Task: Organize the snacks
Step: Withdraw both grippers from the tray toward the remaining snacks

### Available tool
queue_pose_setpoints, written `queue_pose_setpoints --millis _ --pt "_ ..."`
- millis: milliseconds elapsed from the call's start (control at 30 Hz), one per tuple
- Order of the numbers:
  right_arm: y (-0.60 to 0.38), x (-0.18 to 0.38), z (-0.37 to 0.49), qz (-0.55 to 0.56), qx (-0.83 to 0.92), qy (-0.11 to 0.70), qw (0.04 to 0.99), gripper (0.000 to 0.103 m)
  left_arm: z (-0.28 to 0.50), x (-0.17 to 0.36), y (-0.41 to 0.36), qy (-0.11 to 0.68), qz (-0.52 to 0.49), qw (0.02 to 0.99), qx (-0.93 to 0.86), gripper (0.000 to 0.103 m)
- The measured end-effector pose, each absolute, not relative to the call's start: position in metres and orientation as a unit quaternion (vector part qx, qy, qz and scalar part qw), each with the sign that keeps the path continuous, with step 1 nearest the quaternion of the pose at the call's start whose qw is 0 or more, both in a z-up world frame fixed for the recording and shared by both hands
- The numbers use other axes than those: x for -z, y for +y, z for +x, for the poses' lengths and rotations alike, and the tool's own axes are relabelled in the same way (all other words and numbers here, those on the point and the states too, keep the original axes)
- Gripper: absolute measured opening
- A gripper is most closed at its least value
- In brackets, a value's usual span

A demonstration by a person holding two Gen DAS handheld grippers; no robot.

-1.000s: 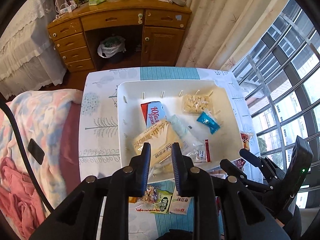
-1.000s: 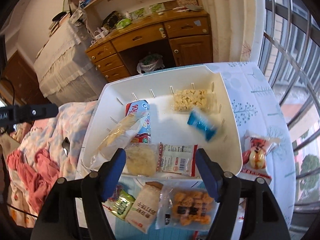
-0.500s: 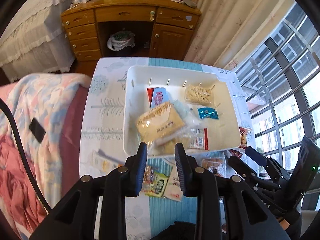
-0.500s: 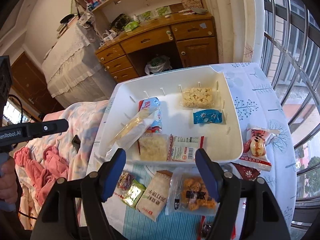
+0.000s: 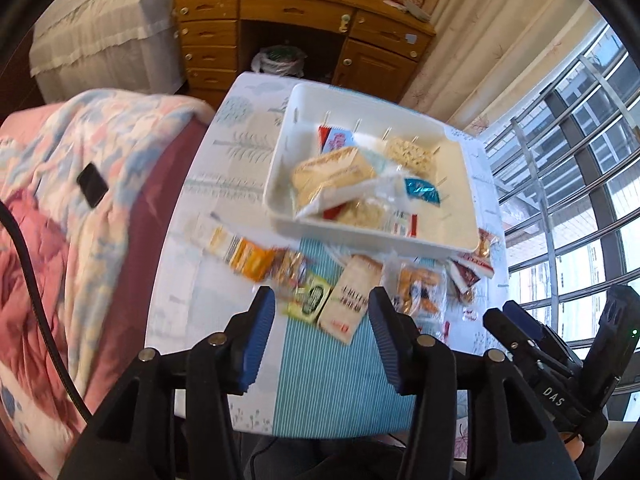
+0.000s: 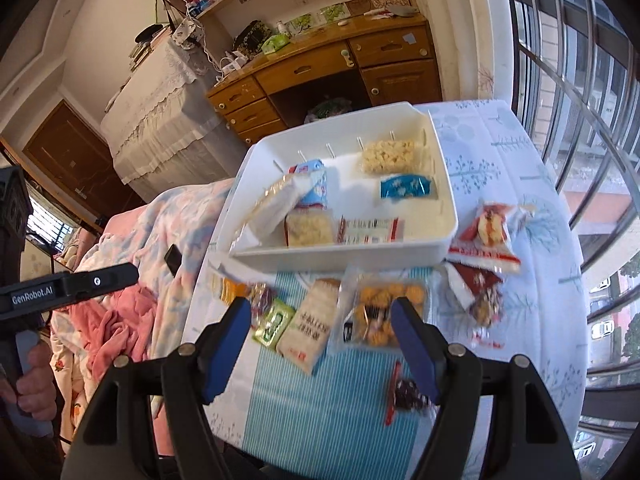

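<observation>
The left tool (image 5: pixel 322 314) is opening, nothing between its ribbed blue pads; the right tool (image 6: pixel 320 326) stands apart, empty; crinkly snack packets (image 6: pixel 308 330) lie on the striped tabletop (image 6: pixel 320 412) beside a glossy white rectangular tray (image 6: pixel 344 258) holding more; "GenRobot.AI" and "DAS" are legible.

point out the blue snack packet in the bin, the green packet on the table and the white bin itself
blue snack packet (image 6: pixel 405 187), right wrist view, middle of wrapper
green packet (image 6: pixel 274 322), right wrist view, middle of its face
white bin (image 6: pixel 340 258), right wrist view, near outer wall
</observation>
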State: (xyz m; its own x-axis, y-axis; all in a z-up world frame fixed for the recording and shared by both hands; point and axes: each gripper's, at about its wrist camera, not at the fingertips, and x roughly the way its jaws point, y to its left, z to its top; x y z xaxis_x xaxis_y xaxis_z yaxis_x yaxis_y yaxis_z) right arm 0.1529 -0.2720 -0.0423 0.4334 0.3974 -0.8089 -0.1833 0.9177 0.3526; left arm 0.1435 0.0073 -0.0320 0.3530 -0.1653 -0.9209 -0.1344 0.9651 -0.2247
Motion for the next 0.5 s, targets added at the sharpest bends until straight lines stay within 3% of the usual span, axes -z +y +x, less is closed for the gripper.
queue_pose_setpoints --millis 33,100,500 --pt "-0.275 0.044 0.148 0.110 -0.174 0.506 0.838 0.073 0.137 0.034 0.008 0.572 -0.134 0.809 0.003 0.051" --pt "-0.278 0.048 0.141 0.116 -0.174 0.512 0.833 0.073 0.125 0.038 0.011 0.580 -0.139 0.802 -0.006 0.066" --pt "-0.290 0.076 0.109 0.160 -0.156 0.567 0.793 0.073 0.083 0.063 0.030 0.611 -0.147 0.776 -0.052 0.068"
